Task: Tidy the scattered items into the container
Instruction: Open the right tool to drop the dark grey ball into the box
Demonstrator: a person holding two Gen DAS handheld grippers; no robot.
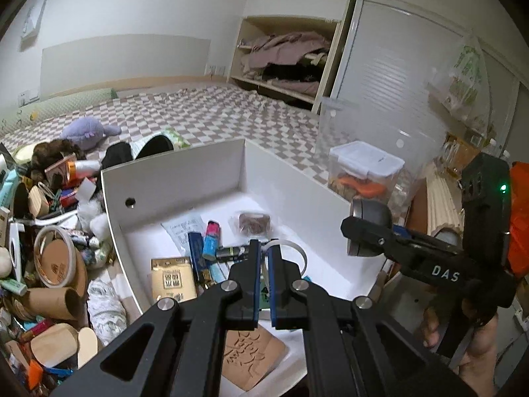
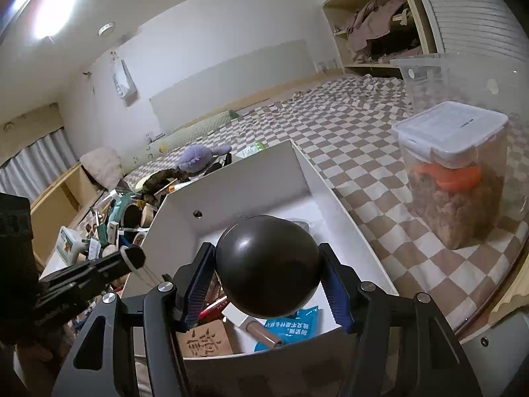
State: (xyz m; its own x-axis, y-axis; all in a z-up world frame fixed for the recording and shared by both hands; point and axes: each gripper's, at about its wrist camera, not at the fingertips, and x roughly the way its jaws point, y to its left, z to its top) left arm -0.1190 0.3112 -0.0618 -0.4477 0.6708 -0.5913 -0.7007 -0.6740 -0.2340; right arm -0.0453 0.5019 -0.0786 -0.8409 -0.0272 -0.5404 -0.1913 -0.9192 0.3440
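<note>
White container point(image 1: 172, 178) sits open-topped on the checkered bed cover point(image 1: 211, 115), the largest task item in view. Walls look thin and stiff, like coated board, with a finger hole in the near-left wall. Judged light and easily shoved, so anything dropped in should go down gently. Already inside: a blue lighter point(image 1: 211, 238), a yellow packet point(image 1: 172, 278), a brown card with characters point(image 1: 253, 354), a white ring point(image 1: 294, 248), a blue sachet point(image 2: 291, 326).

Dark round compact point(image 2: 267, 264) is clamped between the blue pads of the right hand-held gripper point(image 2: 267, 264), held over the container's near end. Side-on from the left wrist view it reads as a flat disc point(image 1: 368, 228). Shell is glossy, hard, probably slippery plastic or metal. Grip sits across the widest diameter, which seems the correct hold; off-centre it would likely squirt out. Possibly mirrored inside, so treat as fragile.

Left hand-held gripper point(image 1: 263, 261) hangs over the container interior. Its pads stand nearly together with a narrow gap, and a white strip lies in line with that gap. I cannot tell whether it is pinched.

Scattered pile point(image 1: 49, 231) lies left of the container: cardboard tubes, tape roll, small bottles.

Room: bedroom, open wardrobe point(image 1: 284, 63), purple plush toy point(image 1: 87, 130), lidded clear food box point(image 1: 365, 172) to the right.
</note>
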